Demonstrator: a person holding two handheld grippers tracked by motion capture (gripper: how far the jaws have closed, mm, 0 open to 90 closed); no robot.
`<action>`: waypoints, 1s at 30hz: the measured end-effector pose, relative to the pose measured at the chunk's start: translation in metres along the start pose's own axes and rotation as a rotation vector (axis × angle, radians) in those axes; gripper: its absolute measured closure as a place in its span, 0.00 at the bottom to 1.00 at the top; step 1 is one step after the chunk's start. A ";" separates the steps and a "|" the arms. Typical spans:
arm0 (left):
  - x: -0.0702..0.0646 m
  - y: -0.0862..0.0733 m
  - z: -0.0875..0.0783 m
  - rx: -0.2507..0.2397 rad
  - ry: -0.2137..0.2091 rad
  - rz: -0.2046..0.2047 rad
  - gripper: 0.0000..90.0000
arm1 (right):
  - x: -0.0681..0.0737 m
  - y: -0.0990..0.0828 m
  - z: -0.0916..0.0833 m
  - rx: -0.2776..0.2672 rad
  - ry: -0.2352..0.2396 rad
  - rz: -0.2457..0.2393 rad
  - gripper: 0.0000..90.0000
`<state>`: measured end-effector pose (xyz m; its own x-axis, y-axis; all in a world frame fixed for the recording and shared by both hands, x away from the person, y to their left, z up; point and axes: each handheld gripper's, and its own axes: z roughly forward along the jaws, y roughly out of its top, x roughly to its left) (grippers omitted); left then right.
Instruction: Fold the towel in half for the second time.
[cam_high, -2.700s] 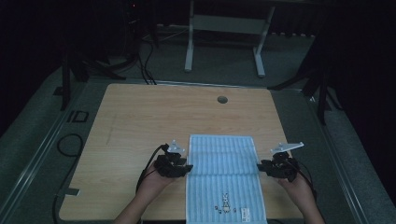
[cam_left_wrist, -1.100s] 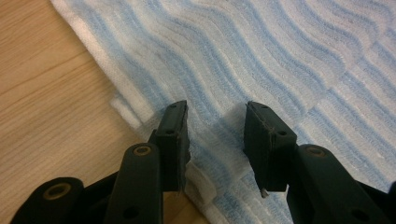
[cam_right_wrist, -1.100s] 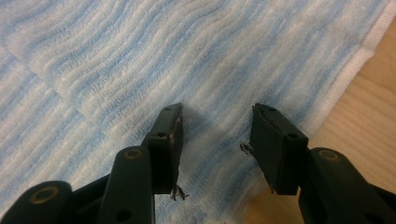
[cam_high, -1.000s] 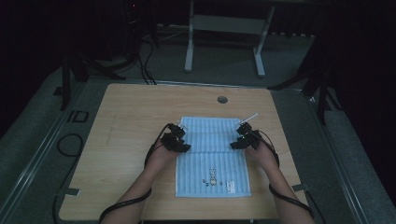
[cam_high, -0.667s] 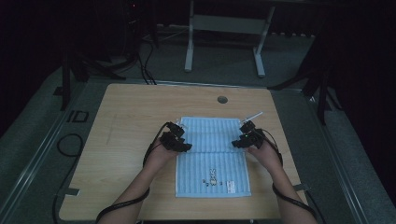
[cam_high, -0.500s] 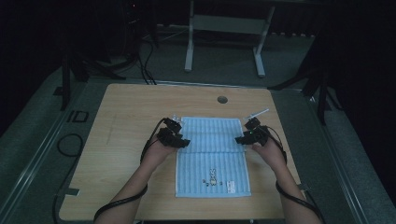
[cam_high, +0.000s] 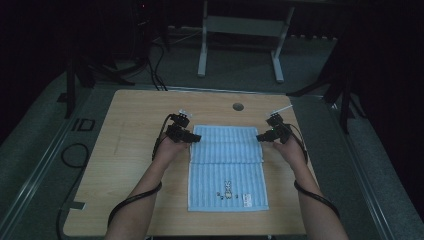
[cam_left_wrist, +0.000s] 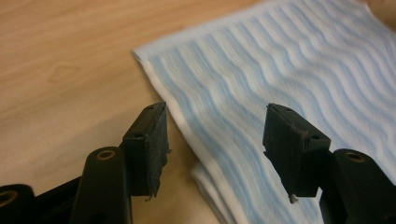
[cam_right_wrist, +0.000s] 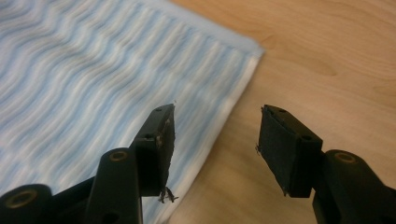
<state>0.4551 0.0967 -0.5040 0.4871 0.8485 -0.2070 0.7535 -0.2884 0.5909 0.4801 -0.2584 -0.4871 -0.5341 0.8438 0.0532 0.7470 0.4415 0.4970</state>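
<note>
Both claws have just been opening and drawn off the folded towel (cam_high: 227, 150), which lies between them.

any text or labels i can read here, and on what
"ID": dark marking on the floor mat left of the table.
Small white tag on the striped towel: too small to read.
Rabbit motif on the towel: a picture, no legible words.
</note>
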 end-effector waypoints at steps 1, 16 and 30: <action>-0.001 0.002 0.001 -0.002 0.009 0.003 0.42 | -0.001 0.002 0.002 0.003 -0.007 0.006 0.49; 0.014 0.017 0.035 0.040 0.071 -0.017 0.45 | -0.011 0.026 0.036 0.015 -0.028 0.109 0.46; 0.010 0.014 0.054 0.019 0.029 -0.005 0.67 | 0.001 0.026 0.063 0.033 -0.083 0.043 0.69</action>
<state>0.4944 0.0774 -0.5400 0.4704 0.8625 -0.1867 0.7644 -0.2925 0.5746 0.5234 -0.2265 -0.5286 -0.4674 0.8841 0.0011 0.7821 0.4129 0.4668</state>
